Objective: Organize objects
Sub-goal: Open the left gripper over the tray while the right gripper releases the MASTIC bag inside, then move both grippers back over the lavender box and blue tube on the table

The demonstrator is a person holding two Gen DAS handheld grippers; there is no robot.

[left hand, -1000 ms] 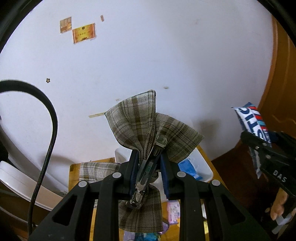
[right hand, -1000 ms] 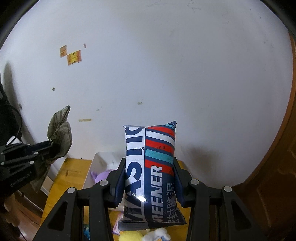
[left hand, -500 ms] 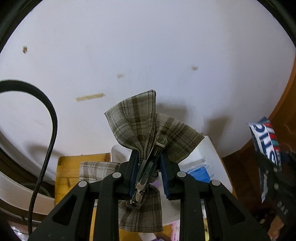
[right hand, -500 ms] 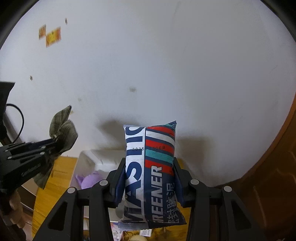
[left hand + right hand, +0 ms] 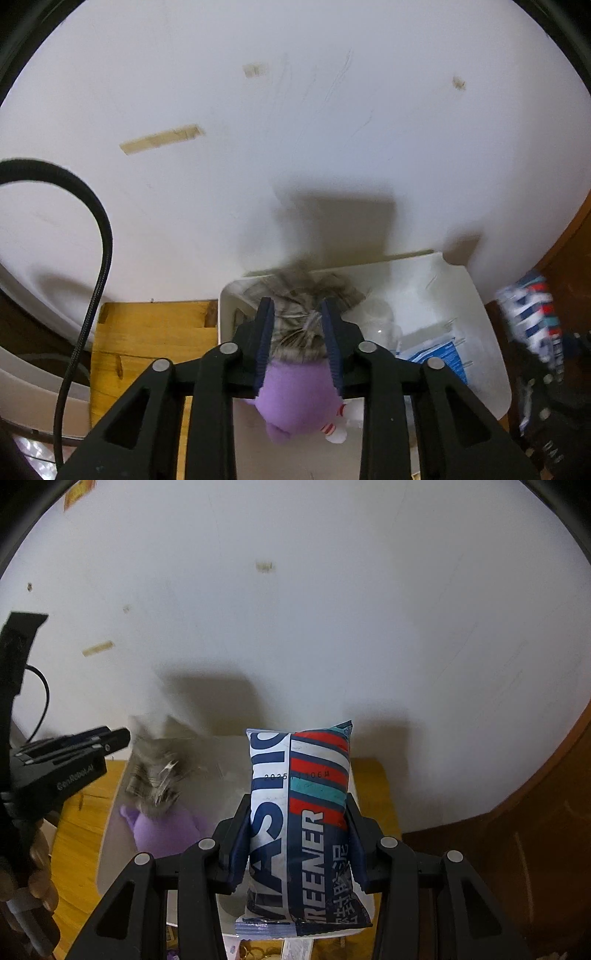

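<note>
Now left gripper [image 5: 297,314] spread wide, plaid bow clip [image 5: 303,299] blurred, dropping into white bin [image 5: 476,295] onto purple plush [image 5: 295,391]. Right gripper [image 5: 295,834] clamps snack pack [image 5: 299,812]; lower over bin before releasing.

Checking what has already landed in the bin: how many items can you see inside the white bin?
3: a plaid bow clip, blurred, at the far left of the white bin; a purple plush nearer; a blue-and-white packet at right. More may be hidden.
</note>
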